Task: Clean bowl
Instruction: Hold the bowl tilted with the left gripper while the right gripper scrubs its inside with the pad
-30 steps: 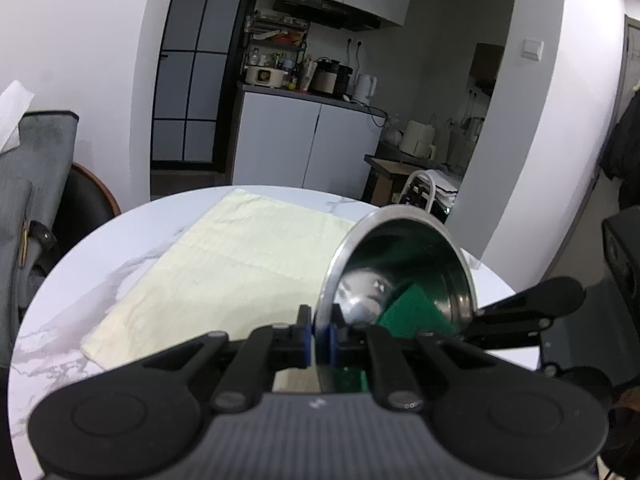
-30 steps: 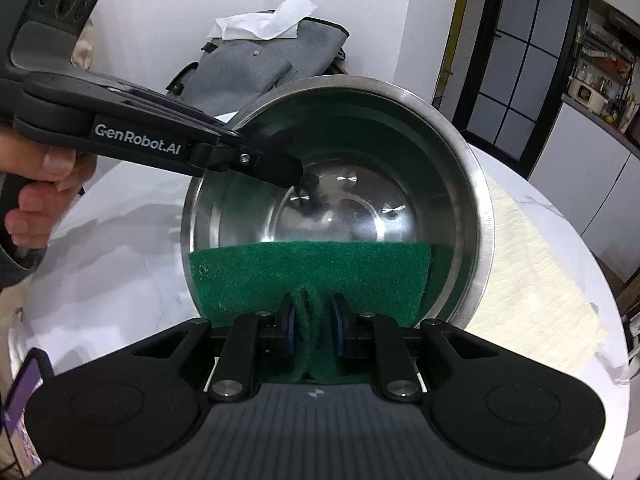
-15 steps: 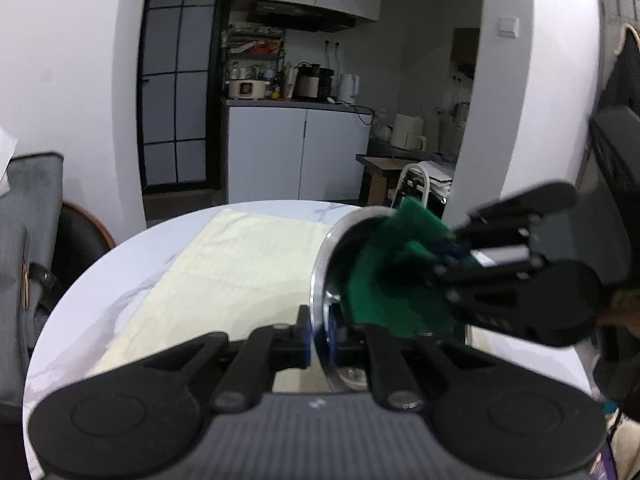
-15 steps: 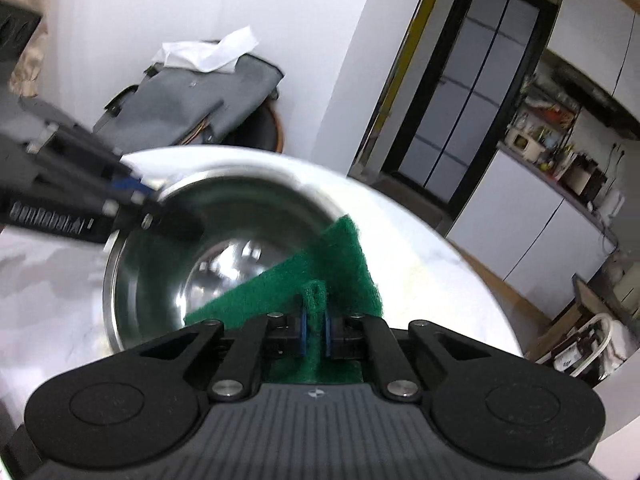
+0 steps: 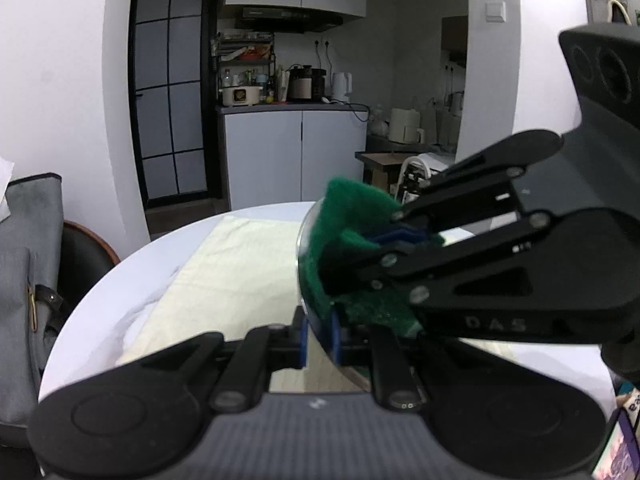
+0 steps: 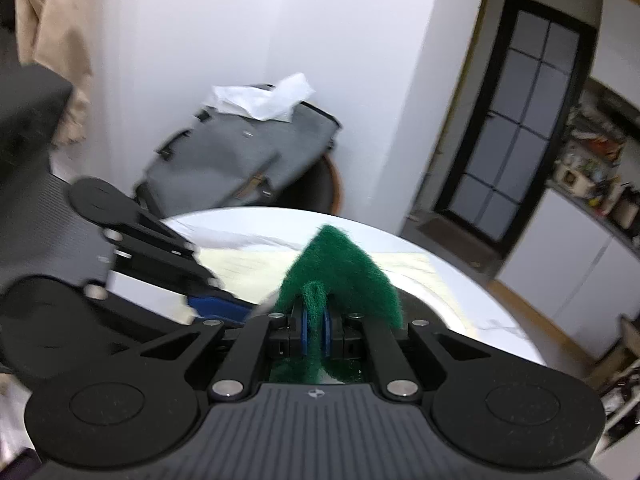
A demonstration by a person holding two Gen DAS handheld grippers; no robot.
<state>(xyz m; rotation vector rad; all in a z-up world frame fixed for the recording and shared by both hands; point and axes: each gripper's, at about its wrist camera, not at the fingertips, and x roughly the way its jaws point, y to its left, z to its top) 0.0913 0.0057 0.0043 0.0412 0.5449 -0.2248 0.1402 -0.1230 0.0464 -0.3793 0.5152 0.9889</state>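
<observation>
Two grippers meet at the steel bowl (image 5: 306, 248), which is tipped on edge above the round marble table (image 5: 120, 280). Left gripper (image 5: 320, 338) pinches its rim, jaws opening slightly; right gripper (image 6: 316, 330) clamps a green scouring pad (image 6: 340, 268) inside it.

The round white table (image 5: 120, 300) (marble-like, with grey veins) carries a pale yellow cloth (image 5: 224, 280), lying flat from the centre towards 12 o'clock.
</observation>
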